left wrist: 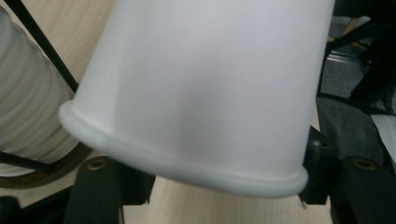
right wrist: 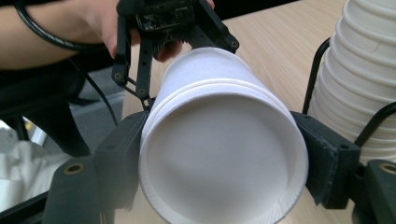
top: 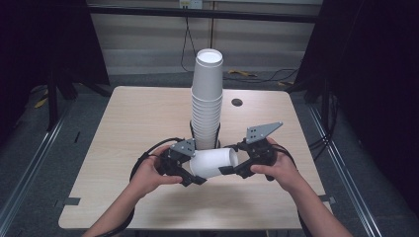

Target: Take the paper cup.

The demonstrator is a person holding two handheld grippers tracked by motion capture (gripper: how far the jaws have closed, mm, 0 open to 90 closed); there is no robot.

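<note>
Two grippers clamp one white paper cup, lying sideways just in front of tall cup stack in its black wire holder. Left gripper closed on rim end; right gripper closed on base end. Cup off wooden table, held between hands. Risks: squeeze from both ends crushes thin wall; uneven pull slips cup from pads; hand drift toward stack topples it.
</note>
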